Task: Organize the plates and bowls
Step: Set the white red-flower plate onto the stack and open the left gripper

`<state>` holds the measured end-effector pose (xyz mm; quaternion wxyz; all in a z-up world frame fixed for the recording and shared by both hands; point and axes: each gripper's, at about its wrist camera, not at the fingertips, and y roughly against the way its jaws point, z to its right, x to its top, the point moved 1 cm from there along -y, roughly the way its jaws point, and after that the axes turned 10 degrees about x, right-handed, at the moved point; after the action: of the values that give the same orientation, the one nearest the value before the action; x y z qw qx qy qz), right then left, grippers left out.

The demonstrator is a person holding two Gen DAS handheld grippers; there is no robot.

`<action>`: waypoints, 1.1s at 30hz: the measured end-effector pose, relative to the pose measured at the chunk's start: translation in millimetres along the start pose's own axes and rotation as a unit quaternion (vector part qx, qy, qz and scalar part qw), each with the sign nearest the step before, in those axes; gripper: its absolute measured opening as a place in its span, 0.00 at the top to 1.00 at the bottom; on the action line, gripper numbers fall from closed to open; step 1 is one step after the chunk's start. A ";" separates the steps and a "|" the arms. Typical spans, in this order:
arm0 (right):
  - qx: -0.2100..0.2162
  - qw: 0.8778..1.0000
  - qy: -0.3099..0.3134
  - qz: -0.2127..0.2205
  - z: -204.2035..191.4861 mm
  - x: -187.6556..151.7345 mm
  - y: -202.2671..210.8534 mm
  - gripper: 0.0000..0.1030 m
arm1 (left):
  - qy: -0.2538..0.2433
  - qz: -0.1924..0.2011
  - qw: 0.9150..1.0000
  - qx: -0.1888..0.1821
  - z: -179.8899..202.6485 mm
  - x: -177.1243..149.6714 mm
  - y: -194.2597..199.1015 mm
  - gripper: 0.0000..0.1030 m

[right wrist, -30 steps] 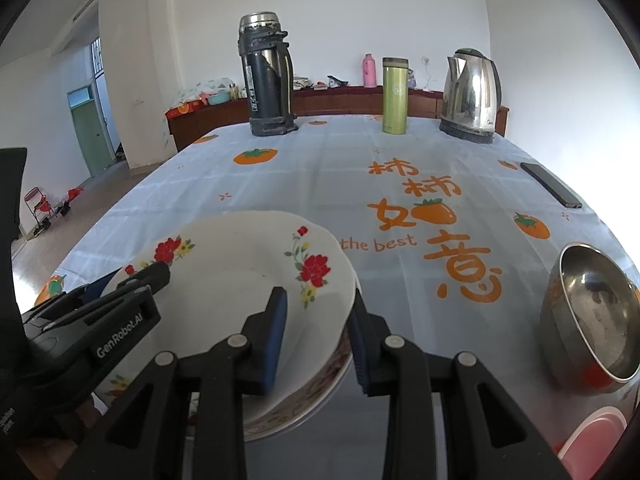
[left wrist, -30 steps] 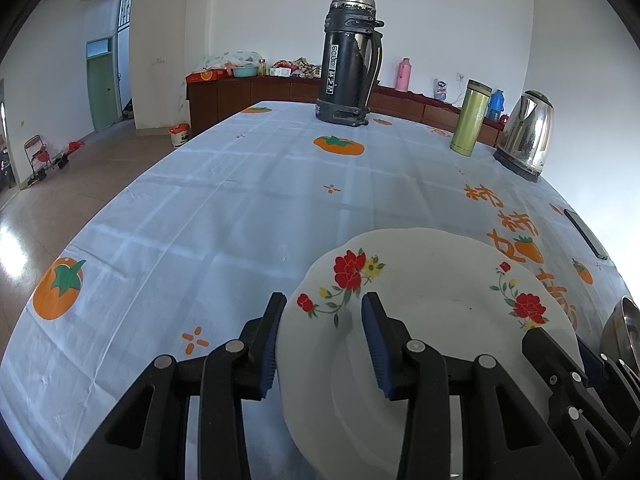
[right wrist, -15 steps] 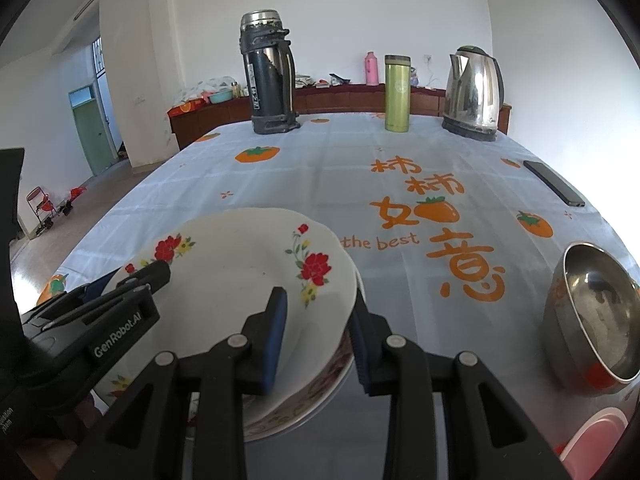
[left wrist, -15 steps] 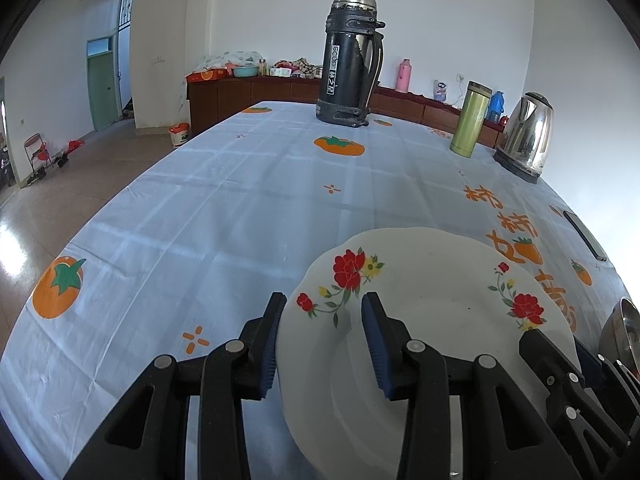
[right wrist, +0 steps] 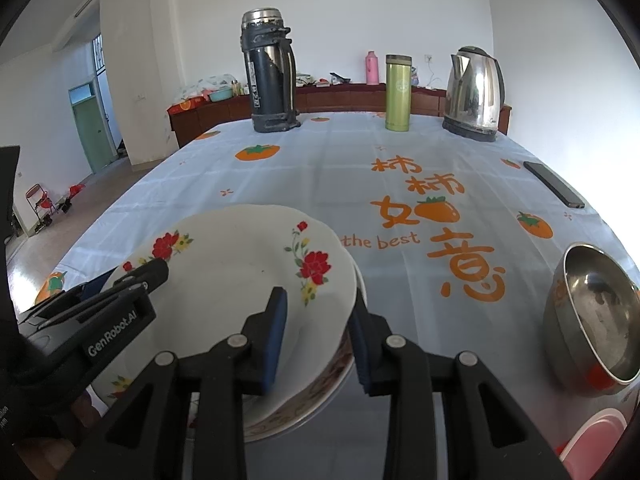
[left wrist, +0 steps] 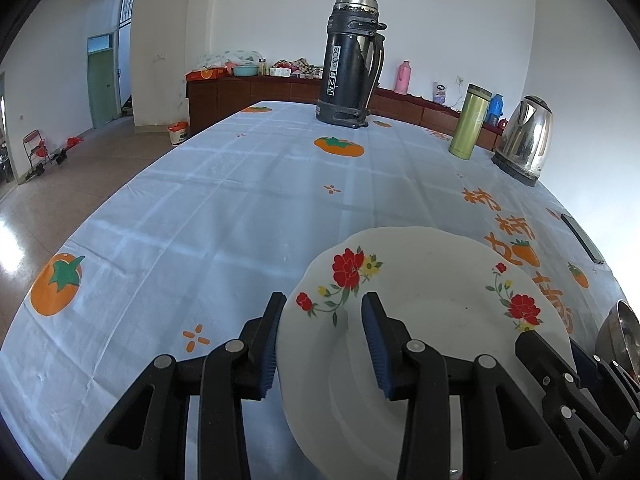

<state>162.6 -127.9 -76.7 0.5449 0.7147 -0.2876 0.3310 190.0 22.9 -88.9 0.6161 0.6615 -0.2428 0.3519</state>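
Note:
A white plate with red flowers [left wrist: 432,288] [right wrist: 232,248] hangs slightly tilted just above a stack of plates, whose brown-patterned rim [right wrist: 316,396] shows below it. My left gripper [left wrist: 323,300] is shut on the plate's left rim, one finger outside the edge and one over the plate. My right gripper [right wrist: 318,300] is shut on the opposite rim in the same way. Each gripper also shows in the other's view: the left gripper [right wrist: 120,292] and the right gripper [left wrist: 560,368]. A steel bowl [right wrist: 592,312] [left wrist: 624,332] sits to the right.
On the persimmon-print tablecloth [left wrist: 200,208], a black thermos [right wrist: 270,76], green flask [right wrist: 397,94] and steel kettle [right wrist: 474,92] stand at the far end. A phone [right wrist: 554,184] lies near the right edge. A pink container [right wrist: 596,436] is at bottom right.

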 end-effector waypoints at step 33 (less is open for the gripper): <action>-0.003 1.000 0.012 -0.007 -1.5 0.6 0.3 0.67 | -0.007 0.001 1.000 -0.021 -0.3 -1.4 4.6 0.46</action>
<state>162.5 -126.6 -75.8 0.5533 0.7108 -0.2767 0.3348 185.6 22.5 -87.0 0.6277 0.6510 -0.2546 0.3428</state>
